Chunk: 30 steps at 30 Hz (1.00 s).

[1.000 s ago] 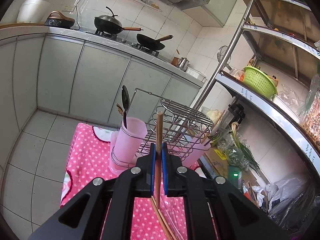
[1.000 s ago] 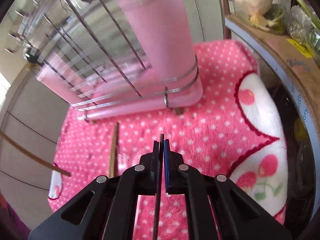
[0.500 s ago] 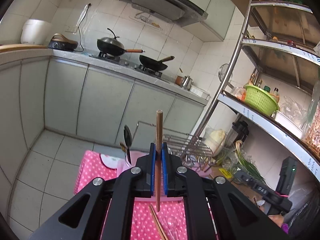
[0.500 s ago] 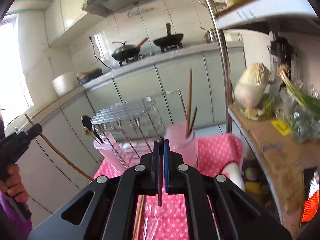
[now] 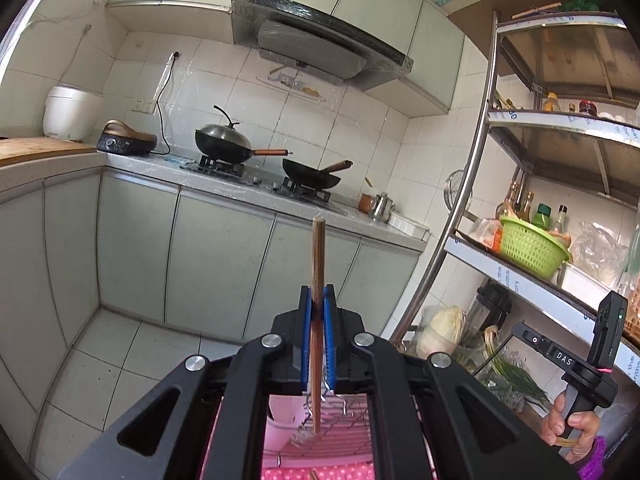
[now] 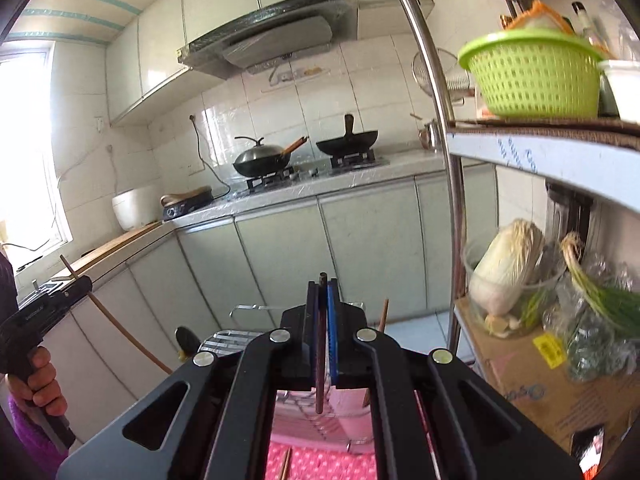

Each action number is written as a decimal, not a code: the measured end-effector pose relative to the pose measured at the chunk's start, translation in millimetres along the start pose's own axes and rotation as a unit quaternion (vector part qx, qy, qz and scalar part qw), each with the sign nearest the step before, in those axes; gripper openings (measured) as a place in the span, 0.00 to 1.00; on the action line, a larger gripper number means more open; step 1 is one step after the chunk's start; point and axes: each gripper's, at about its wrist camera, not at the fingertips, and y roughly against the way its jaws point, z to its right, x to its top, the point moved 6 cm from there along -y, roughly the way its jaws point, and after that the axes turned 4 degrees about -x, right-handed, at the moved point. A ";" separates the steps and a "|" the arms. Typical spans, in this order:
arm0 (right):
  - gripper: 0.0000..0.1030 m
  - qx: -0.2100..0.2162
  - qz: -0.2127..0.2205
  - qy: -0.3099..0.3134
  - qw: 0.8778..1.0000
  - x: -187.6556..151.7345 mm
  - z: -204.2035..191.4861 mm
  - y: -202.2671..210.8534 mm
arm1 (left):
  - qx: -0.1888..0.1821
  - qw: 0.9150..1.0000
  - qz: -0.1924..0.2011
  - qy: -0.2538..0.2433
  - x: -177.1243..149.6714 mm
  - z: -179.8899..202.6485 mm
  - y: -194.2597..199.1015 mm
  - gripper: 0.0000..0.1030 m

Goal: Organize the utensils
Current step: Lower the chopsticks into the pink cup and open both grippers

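Matt brown wooden chopstick (image 5: 318, 256); glossy white wall tiles (image 5: 256, 120); shiny metal shelf post (image 6: 440, 120); green perforated plastic basket (image 6: 532, 76); pink dotted cloth (image 6: 320, 462).

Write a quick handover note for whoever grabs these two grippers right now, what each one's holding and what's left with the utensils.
Left gripper: shut on a light wooden chopstick, held upright above the rack.
Right gripper: shut on a dark chopstick, also upright.
Below both: the wire drying rack with pink cups on the pink dotted cloth. One cup already holds a chopstick; a dark spoon stands at the rack's left side.
Left to do: drop both held chopsticks into a cup, then pick up the loose chopsticks lying on the cloth.
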 end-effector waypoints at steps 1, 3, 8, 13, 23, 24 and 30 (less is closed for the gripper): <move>0.04 -0.007 0.004 0.004 1.000 3.2 1.5 -3.6 | 0.002 1.000 0.005 0.001 3.8 -1.5 -2.3 0.05; 0.04 -0.016 0.005 0.010 1.000 2.1 3.9 -12.6 | 0.008 1.000 0.011 -0.002 8.3 -4.9 -6.3 0.05; 0.04 -0.026 -0.028 0.005 0.999 -18.3 15.3 -41.6 | 0.036 0.999 0.004 -0.010 3.6 -15.2 -27.8 0.05; 0.04 -0.025 -0.071 -0.014 0.997 -43.2 27.1 -67.5 | 0.056 0.998 -0.028 -0.010 -17.6 -28.3 -53.8 0.05; 0.04 -0.031 -0.131 -0.028 0.990 -85.2 36.0 -98.6 | 0.077 0.991 -0.111 0.011 -77.1 -54.6 -95.7 0.05; 0.04 -0.032 -0.135 -0.029 0.990 -88.4 37.2 -100.0 | 0.076 0.990 -0.118 0.015 -82.6 -57.4 -98.9 0.05; 0.04 -0.033 -0.151 -0.031 0.988 -103.9 39.3 -109.6 | 0.077 0.986 -0.143 0.026 -104.1 -68.2 -112.7 0.05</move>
